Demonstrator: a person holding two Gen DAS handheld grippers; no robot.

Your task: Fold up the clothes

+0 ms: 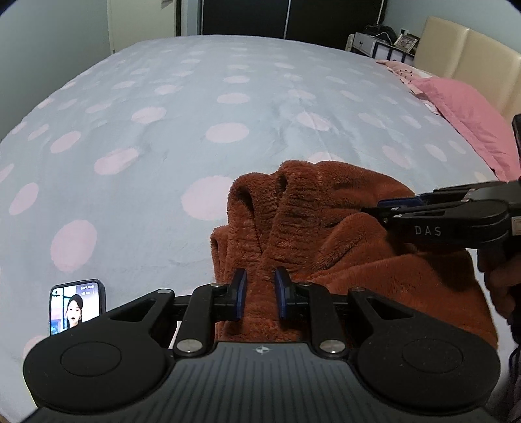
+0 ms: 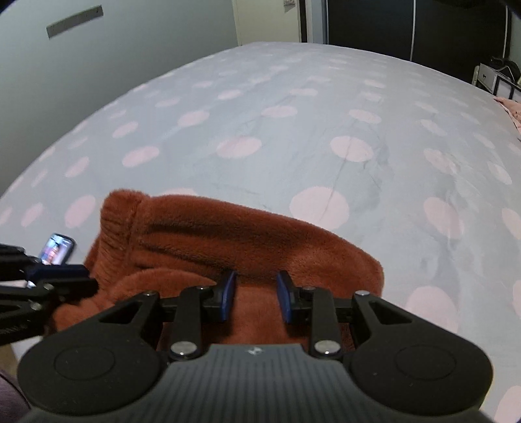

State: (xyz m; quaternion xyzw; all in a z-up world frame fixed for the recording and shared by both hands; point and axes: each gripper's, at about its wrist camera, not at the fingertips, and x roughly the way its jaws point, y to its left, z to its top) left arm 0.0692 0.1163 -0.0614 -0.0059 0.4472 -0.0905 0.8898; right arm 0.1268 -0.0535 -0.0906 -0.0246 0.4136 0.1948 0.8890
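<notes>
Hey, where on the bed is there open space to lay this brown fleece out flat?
The spotted bedspread lies bare beyond the brown fleece, out to its far edge by the dark wardrobe, and leftward above the phone. It is crowded at the near edge, where the phone and both tools sit, and along the right by the pink pillows.

phone point(image 1: 77, 307): lower edge behind left tongs body | pink pillow point(image 1: 469, 120): cut off at right edge
</notes>
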